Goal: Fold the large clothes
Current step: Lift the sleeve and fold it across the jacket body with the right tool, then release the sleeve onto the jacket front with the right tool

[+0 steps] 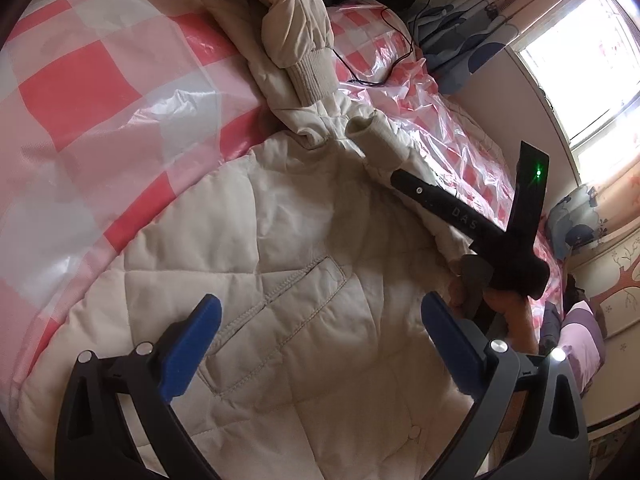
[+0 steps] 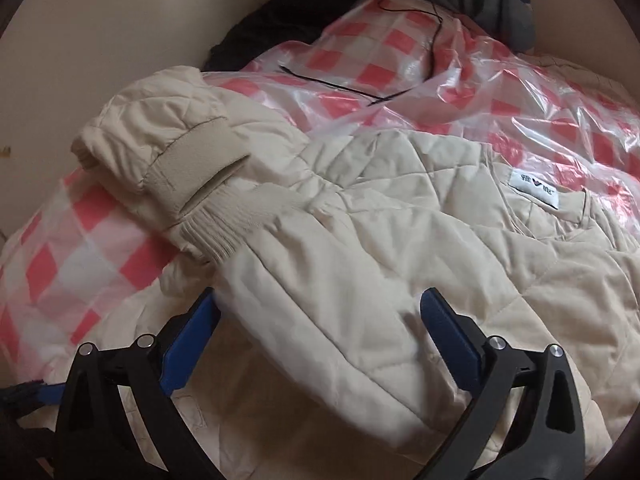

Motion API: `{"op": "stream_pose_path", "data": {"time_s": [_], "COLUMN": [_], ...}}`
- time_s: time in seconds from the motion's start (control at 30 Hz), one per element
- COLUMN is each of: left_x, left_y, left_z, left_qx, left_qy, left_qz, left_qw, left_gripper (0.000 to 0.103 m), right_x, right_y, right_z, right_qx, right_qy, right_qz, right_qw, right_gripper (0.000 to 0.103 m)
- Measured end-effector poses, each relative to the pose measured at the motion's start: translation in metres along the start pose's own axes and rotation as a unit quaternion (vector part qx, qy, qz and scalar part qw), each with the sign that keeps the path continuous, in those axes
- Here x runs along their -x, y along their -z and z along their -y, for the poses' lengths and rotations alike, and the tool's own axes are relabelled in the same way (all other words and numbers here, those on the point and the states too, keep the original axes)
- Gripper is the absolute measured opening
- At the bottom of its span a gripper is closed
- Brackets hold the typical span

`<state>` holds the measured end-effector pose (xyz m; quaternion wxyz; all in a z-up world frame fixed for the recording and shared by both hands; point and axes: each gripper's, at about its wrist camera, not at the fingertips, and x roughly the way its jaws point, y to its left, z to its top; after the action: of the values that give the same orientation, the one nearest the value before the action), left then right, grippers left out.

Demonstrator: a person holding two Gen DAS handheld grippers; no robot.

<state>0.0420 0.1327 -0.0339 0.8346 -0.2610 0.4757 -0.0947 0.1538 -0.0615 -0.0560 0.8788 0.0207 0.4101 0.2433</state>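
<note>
A cream quilted jacket (image 1: 288, 264) lies spread on the bed, pocket side up. One sleeve with a ribbed cuff (image 1: 308, 76) is folded back at the far end. My left gripper (image 1: 320, 320) is open just above the jacket's body, holding nothing. In the right wrist view the jacket (image 2: 400, 232) shows its white neck label (image 2: 534, 190) and a sleeve with a ribbed cuff (image 2: 212, 200) lying across it. My right gripper (image 2: 320, 312) is open, its jaws on either side of the folded sleeve's puffy edge. The right gripper's black body (image 1: 480, 220) shows in the left wrist view.
A pink-and-white checked plastic sheet (image 1: 100, 92) covers the bed. A thin black cable (image 2: 400, 92) lies on the sheet. Dark clothes (image 2: 272, 20) are piled at the far end. Patterned pillows (image 1: 460, 40) and a bright window (image 1: 580, 60) are to the right.
</note>
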Motion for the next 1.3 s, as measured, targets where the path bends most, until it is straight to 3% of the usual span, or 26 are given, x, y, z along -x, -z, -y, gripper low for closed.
{"op": "stream_pose_path", "data": {"time_s": [0.07, 0.1, 0.17, 0.23, 0.27, 0.37, 0.4, 0.47, 0.53, 0.57, 0.67, 0.73, 0.77, 0.83, 0.87, 0.97, 1.03, 1.07, 1.1, 1.13, 1.17, 1.23, 1.3], "left_x": [0.000, 0.000, 0.000, -0.001, -0.001, 0.001, 0.002, 0.003, 0.002, 0.001, 0.000, -0.001, -0.002, -0.003, -0.003, 0.003, 0.008, 0.010, 0.010, 0.009, 0.007, 0.006, 0.011], "left_y": [0.000, 0.001, 0.000, -0.001, -0.002, -0.004, -0.004, -0.003, -0.002, -0.002, 0.000, 0.000, -0.001, -0.002, -0.003, -0.003, -0.002, -0.001, 0.000, 0.001, 0.002, 0.003, 0.005], "left_z": [0.000, 0.001, 0.003, 0.002, 0.001, -0.003, -0.004, -0.006, -0.006, -0.004, 0.001, 0.002, 0.001, -0.002, -0.004, -0.003, 0.003, 0.007, 0.012, 0.017, 0.024, 0.039, 0.057], "left_qx": [0.003, 0.001, -0.006, -0.005, -0.001, 0.008, 0.009, 0.015, 0.025, 0.024, 0.011, 0.006, 0.004, 0.008, 0.010, -0.001, -0.029, -0.043, -0.059, -0.074, -0.096, -0.158, -0.230], "left_qy": [0.005, 0.004, -0.002, -0.006, -0.005, 0.003, 0.004, 0.002, 0.015, 0.017, 0.001, -0.002, -0.004, -0.005, -0.003, -0.014, -0.045, -0.061, -0.073, -0.082, -0.092, -0.131, -0.177], "left_qz": [-0.001, 0.000, 0.003, 0.004, 0.003, 0.001, 0.004, 0.006, 0.000, 0.000, 0.009, 0.009, 0.007, 0.004, 0.003, 0.014, 0.037, 0.048, 0.057, 0.062, 0.068, 0.085, 0.127], "left_qw": [1.0000, 1.0000, 1.0000, 1.0000, 1.0000, 1.0000, 0.9999, 0.9999, 0.9996, 0.9996, 0.9999, 0.9999, 1.0000, 0.9999, 0.9999, 0.9998, 0.9979, 0.9961, 0.9940, 0.9919, 0.9887, 0.9750, 0.9484], "left_gripper": [0.096, 0.096, 0.096, 0.096, 0.096, 0.096, 0.096, 0.096, 0.096, 0.096, 0.096, 0.096, 0.096, 0.096, 0.096, 0.096, 0.096, 0.096, 0.096, 0.096, 0.096, 0.096, 0.096], "right_x": [-0.023, -0.032, -0.037, -0.039, -0.035, 0.005, 0.012, 0.010, -0.005, -0.013, -0.027, -0.030, -0.036, -0.049, -0.044, 0.030, 0.072, 0.075, 0.057, 0.031, 0.031, 0.081, 0.143], "right_y": [-0.004, -0.012, -0.032, -0.042, -0.045, -0.038, -0.028, -0.005, 0.007, 0.008, -0.004, -0.014, -0.016, -0.019, -0.016, -0.004, 0.016, 0.026, 0.035, 0.047, 0.061, 0.067, 0.075], "right_z": [-0.003, 0.004, 0.031, 0.048, 0.045, 0.021, 0.015, 0.011, 0.017, 0.022, 0.036, 0.046, 0.046, 0.027, 0.017, 0.019, 0.042, 0.059, 0.081, 0.104, 0.123, 0.134, 0.126], "right_qx": [0.017, -0.009, -0.123, -0.224, -0.230, -0.179, -0.178, -0.200, -0.239, -0.258, -0.300, -0.329, -0.336, -0.303, -0.275, -0.200, -0.179, -0.181, -0.192, -0.215, -0.255, -0.271, -0.246], "right_qy": [0.035, 0.038, 0.029, -0.045, -0.078, -0.138, -0.182, -0.268, -0.259, -0.253, -0.233, -0.248, -0.259, -0.290, -0.299, -0.234, -0.118, -0.047, 0.001, -0.011, -0.028, -0.051, -0.043], "right_qz": [-0.030, -0.030, -0.003, -0.010, -0.015, -0.025, -0.051, -0.114, -0.154, -0.154, -0.085, -0.027, -0.029, -0.096, -0.106, 0.018, 0.092, 0.088, 0.027, -0.067, -0.088, -0.019, 0.059], "right_qw": [0.999, 0.999, 0.992, 0.973, 0.970, 0.974, 0.966, 0.936, 0.923, 0.920, 0.921, 0.911, 0.905, 0.903, 0.908, 0.951, 0.972, 0.978, 0.981, 0.974, 0.963, 0.961, 0.967], "right_gripper": [0.096, 0.096, 0.096, 0.096, 0.095, 0.095, 0.095, 0.095, 0.095, 0.095, 0.095, 0.095, 0.095, 0.095, 0.095, 0.095, 0.096, 0.096, 0.096, 0.091, 0.075, 0.076, 0.085]}}
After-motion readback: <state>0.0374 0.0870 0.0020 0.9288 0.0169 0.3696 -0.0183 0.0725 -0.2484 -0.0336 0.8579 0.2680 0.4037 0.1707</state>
